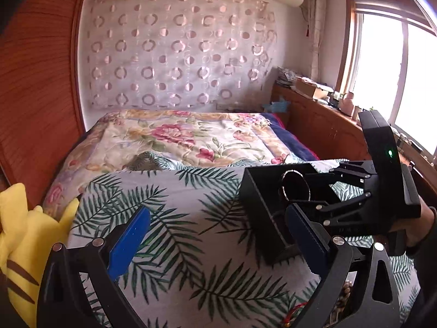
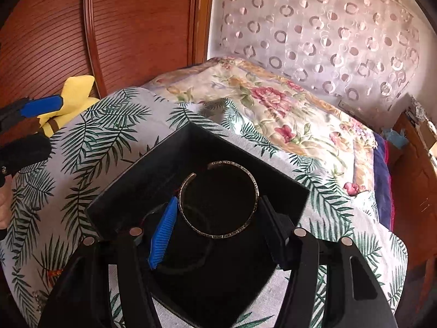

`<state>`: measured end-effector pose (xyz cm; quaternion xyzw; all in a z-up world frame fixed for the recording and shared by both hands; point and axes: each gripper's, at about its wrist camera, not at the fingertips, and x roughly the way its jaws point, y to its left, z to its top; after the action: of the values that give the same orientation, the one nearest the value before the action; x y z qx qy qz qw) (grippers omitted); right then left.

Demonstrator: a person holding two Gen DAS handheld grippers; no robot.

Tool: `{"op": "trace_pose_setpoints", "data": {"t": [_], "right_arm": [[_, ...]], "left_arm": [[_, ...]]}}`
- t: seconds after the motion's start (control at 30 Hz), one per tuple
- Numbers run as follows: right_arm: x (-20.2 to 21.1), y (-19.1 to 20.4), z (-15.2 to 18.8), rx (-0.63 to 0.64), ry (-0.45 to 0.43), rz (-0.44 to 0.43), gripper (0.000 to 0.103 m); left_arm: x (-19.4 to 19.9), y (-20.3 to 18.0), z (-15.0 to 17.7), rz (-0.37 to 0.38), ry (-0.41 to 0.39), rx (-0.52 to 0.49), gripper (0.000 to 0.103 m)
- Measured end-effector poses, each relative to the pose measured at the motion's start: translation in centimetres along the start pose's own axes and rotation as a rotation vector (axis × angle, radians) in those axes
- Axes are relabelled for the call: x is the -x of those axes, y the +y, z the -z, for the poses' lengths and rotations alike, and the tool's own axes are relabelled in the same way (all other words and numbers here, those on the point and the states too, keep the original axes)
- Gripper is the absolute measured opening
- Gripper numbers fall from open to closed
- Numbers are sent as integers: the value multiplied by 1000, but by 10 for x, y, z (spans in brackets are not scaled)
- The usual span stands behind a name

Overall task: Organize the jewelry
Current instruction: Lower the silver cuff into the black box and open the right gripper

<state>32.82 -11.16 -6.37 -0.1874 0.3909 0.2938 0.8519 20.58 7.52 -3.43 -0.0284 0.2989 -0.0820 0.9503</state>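
Note:
A black open jewelry box (image 2: 153, 180) sits on the leaf-print cloth (image 2: 109, 125); it also shows in the left wrist view (image 1: 259, 191). My right gripper (image 2: 218, 213) is shut on a silver cuff bangle (image 2: 247, 175) and holds it over the box's opening. The bangle (image 1: 296, 173) and the right gripper (image 1: 300, 191) show at the right of the left wrist view. My left gripper (image 1: 215, 237) is open and empty, just left of the box above the cloth. Wooden beads (image 1: 345, 295) and a red cord (image 1: 293, 311) lie near its right finger.
A yellow plush toy (image 1: 19, 246) lies at the cloth's left edge. A floral quilt (image 1: 177, 136) covers the bed behind. A wooden wardrobe (image 2: 109, 27) stands on the left, a cluttered wooden sill (image 1: 327, 109) and window on the right.

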Motion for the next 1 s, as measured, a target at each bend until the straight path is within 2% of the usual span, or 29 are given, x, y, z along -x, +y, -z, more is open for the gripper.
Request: {"op": "trace_pose_setpoints", "data": {"t": [0.1,0.23,0.4,0.5,0.67,0.83,1.0], "right_arm": [[-4,0,-1,10,15,11,63],[-1,0,-5,7,-1,15,69],[26,1,1,-13,-58,10,69],[63,10,22,-25,-125,-7,69],[109,25,64,-40,-188,-17,69],[138,40,110,-72,-203,-5,70],[151,45,143,-116,-204,-12,70]], "left_arm": [[3,3,5,-3,16,-5,96],[10,2,16,14,33,-3,96],[27,-11,27,13,36,-36,96],[38,-21,40,26,38,-58,96],[55,-40,62,18,51,-78,96],[71,-54,82,-16,56,-60,96],[84,-60,94,-20,60,-40,96]]}}
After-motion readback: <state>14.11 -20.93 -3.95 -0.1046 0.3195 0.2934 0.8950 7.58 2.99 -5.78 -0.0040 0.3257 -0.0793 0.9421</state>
